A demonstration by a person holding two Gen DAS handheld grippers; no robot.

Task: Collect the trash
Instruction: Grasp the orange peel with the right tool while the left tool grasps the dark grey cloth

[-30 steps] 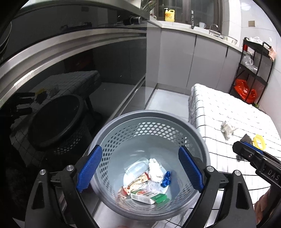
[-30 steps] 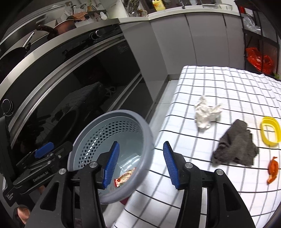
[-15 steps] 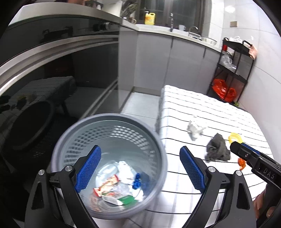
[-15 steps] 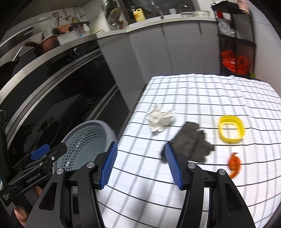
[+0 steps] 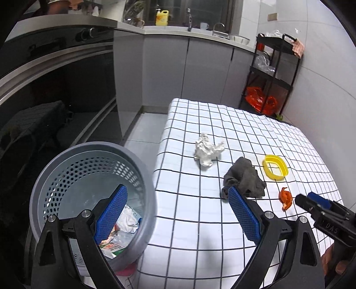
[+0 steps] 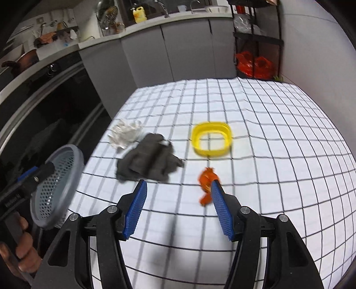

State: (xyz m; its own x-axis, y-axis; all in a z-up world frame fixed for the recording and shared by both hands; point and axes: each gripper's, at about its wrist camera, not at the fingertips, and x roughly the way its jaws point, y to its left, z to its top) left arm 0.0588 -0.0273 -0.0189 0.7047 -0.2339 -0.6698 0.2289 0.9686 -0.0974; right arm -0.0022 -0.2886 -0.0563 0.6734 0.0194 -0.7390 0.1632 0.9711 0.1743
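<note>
Four scraps (image 5: 208, 150) on one checked table (image 5: 200, 217), one bin (image 5: 142, 177); both tongs (image 5: 175, 213) (image 6: 178, 200) wide, right opening, empty.

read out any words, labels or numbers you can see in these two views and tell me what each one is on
"DAS": on the black body of the right gripper, seen from the left wrist view; the rest is cut off.
White lettering on the black body of the left gripper: too blurred to read.
Printed red and green packet in the grey perforated plastic bin: print too small to read.
Yellow plastic jug on the counter: no readable label.
</note>
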